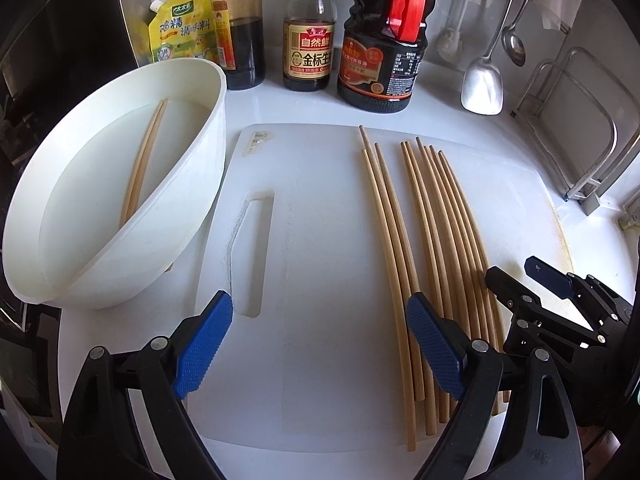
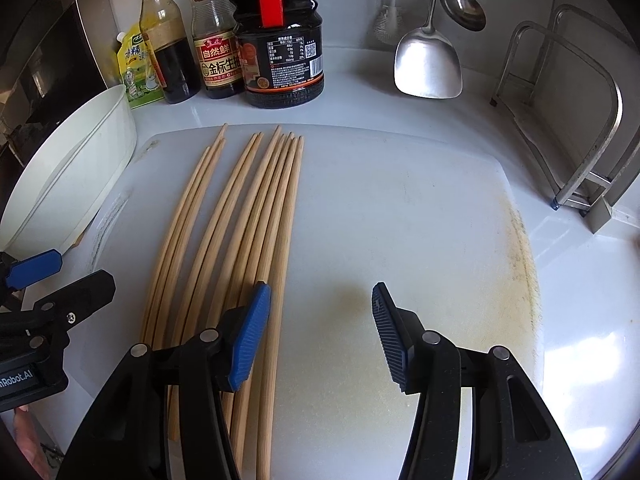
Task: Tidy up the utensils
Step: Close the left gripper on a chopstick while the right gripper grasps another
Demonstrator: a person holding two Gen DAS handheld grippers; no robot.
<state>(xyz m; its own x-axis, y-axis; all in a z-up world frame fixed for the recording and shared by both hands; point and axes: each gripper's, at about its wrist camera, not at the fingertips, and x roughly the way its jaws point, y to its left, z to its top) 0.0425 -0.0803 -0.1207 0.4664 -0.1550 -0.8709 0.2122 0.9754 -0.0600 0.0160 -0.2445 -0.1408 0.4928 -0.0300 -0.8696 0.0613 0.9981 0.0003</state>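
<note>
1. I read this as mid-task: two chopsticks already lie in the white bowl (image 1: 120,184), and the rest of the chopsticks (image 1: 432,248) lie in a loose row on the cutting board (image 1: 320,240), just right of the bowl.
2. My left gripper (image 1: 320,344) hangs released and empty over the board, its right pad above the near ends of the row.
3. My right gripper (image 2: 320,336) is also spread and holds nothing; its left pad sits over the row's right edge.
4. Next, I judge, I must straddle one or two sticks, clench, then carry them to the bowl.
</note>
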